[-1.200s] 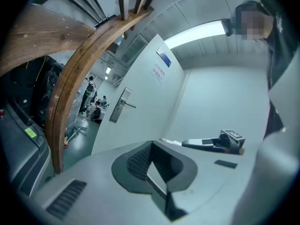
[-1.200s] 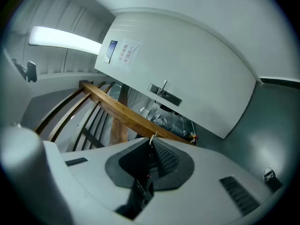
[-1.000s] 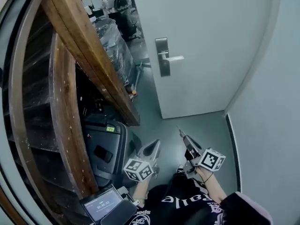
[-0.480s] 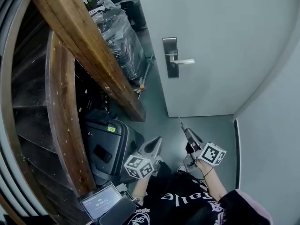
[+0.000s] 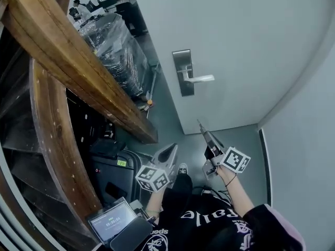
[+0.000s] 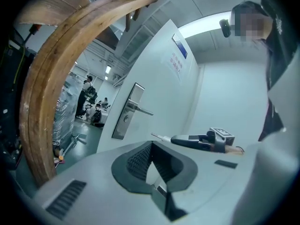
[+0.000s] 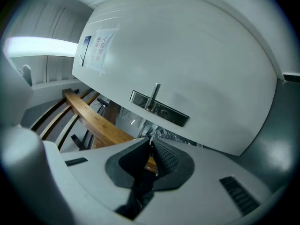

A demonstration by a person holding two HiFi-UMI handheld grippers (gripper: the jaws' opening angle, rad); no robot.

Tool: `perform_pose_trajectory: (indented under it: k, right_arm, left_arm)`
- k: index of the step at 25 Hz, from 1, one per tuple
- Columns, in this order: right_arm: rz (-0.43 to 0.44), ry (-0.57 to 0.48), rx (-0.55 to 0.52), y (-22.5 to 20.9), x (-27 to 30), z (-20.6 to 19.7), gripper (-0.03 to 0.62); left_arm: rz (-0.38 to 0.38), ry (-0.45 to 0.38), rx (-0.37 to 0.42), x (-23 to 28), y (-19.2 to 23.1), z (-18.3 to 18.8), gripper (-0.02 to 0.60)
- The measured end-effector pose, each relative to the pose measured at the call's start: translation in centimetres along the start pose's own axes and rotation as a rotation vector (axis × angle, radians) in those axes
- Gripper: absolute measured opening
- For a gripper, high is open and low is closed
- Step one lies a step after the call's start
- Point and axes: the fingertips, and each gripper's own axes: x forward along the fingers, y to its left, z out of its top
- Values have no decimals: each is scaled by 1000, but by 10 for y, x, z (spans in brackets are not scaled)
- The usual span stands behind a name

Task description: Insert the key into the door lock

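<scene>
The white door [image 5: 246,41] carries a steel lock plate [image 5: 182,72] with a lever handle [image 5: 200,78]. Well short of the door and below the plate, my right gripper [image 5: 205,133] is shut on a small metal key [image 5: 199,123], which points up toward the door. In the right gripper view the key [image 7: 152,136] sticks out of the shut jaws below the lock plate [image 7: 160,109] and its handle [image 7: 153,96]. To the left, my left gripper [image 5: 170,152] is shut with nothing in it. The left gripper view shows the lock plate [image 6: 126,112] ahead and the right gripper [image 6: 194,140] off to the right.
A curved wooden stair rail [image 5: 78,72] runs along the left. Below it stand a black case [image 5: 112,179] and a tablet [image 5: 111,221]. A plastic-wrapped stack [image 5: 112,46] and several people sit beyond the doorway. A grey wall [image 5: 303,140] closes the right side.
Both grippers have risen a little in the head view and the right one has come nearer the door. The view itself has swung, so the lock plate sits further left.
</scene>
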Motion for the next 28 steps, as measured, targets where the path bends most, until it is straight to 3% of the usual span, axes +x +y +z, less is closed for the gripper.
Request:
perform_pose_trajectory:
  k: [7, 13, 20, 28]
  right_arm:
    - [-17, -110, 81, -16, 86, 34, 34]
    - [-45, -181, 141, -37, 140, 52, 34]
    - [-66, -217, 136, -45, 169, 62, 34]
    - [-62, -234, 208, -55, 176, 54, 34]
  left_arm:
    - [-102, 21, 40, 39, 41, 35, 4]
    - [-111, 32, 34, 49, 80, 46, 3]
    - [-132, 45, 33, 60, 101, 50, 4]
    - [-154, 64, 27, 63, 103, 46, 3]
